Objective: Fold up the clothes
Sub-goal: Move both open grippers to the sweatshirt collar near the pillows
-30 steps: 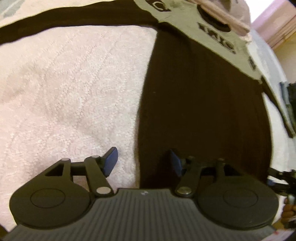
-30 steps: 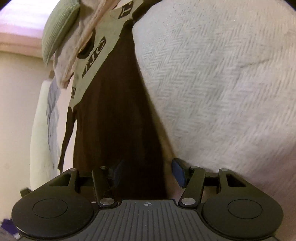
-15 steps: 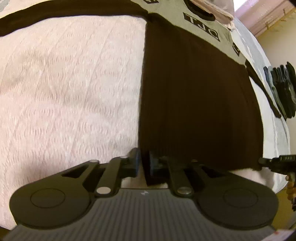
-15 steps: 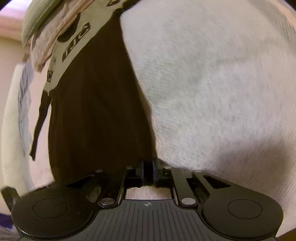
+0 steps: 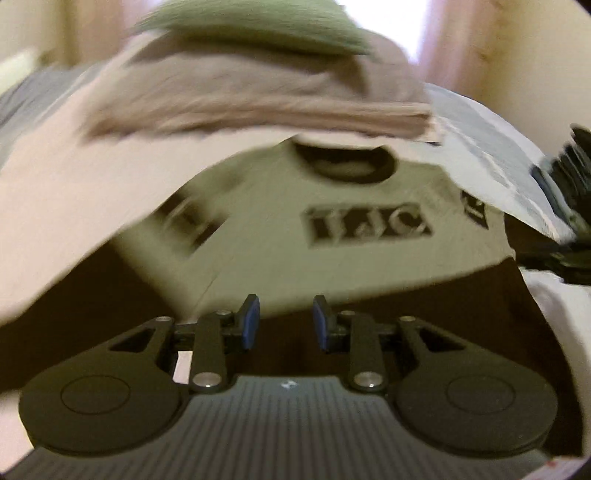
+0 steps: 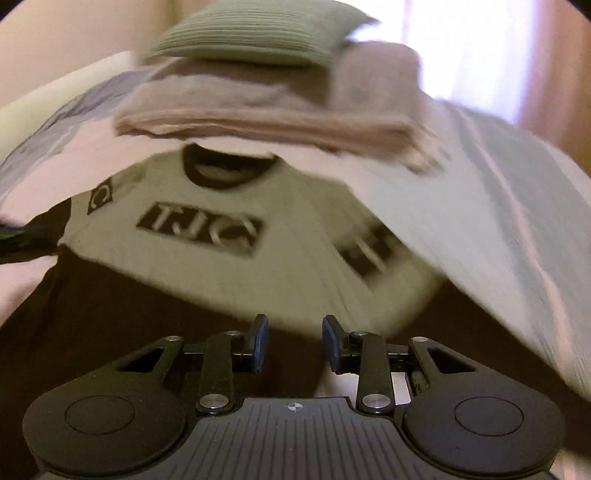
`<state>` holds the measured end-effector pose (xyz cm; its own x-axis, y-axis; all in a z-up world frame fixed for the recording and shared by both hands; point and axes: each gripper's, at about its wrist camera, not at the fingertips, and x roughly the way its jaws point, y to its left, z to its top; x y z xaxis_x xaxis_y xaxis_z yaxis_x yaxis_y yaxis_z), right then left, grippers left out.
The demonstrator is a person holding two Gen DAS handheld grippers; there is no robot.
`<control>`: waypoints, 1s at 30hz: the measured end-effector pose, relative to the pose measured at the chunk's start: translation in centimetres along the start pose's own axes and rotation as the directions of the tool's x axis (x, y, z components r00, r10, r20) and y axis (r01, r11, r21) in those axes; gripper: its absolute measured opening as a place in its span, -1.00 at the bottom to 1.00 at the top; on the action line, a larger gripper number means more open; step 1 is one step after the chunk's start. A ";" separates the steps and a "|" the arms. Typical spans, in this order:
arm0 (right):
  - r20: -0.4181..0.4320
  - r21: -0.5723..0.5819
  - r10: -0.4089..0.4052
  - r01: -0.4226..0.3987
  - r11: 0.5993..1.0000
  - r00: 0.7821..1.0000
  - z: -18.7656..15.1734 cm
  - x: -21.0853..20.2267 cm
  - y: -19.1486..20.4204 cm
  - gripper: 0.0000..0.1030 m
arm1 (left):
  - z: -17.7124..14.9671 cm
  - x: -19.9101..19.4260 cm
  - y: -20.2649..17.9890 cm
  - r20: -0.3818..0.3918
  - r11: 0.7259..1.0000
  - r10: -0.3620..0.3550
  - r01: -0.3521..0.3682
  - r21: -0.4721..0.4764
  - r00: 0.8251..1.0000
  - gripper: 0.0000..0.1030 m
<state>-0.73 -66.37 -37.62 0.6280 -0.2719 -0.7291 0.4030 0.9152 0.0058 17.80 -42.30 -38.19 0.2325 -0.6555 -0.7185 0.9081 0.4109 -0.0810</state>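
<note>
On the white textured bed cover (image 5: 55, 206), a black and grey knit sweater (image 5: 280, 236) with "TJC" patch lying flat, left gripper (image 5: 284, 325) and right gripper (image 6: 295, 343) above its dark lower part, jaws opening, nothing between them, folded beige towels (image 6: 258, 114) behind.

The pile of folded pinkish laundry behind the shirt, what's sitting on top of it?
A green ribbed cushion lies on the folded pinkish laundry. What the pile rests on is covered.

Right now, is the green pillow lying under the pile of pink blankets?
No, the green pillow sits on top of the folded pink blankets.
</note>
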 end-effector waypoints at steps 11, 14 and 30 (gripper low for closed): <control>0.031 -0.048 -0.054 0.055 0.997 0.998 9.1 18.6 -3.4 -0.41 | 8.3 17.3 3.3 0.034 0.990 0.070 -0.073 0.120 0.997 -0.51; -0.022 0.112 0.010 -0.007 0.994 1.000 11.7 21.8 -6.7 -0.15 | 11.0 20.8 4.6 0.010 0.982 0.113 -0.113 0.152 0.994 -0.44; -0.096 0.093 -0.035 0.044 0.995 0.995 -0.8 3.7 2.4 -0.10 | -1.5 4.4 0.6 -0.106 0.999 0.020 -0.017 0.032 0.994 -0.51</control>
<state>2.03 -64.92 -40.84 0.5468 -0.2739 -0.7912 0.4905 0.8706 0.0375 18.87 -43.97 -42.43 0.2126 -0.5759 -0.7894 0.9145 0.4018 -0.0468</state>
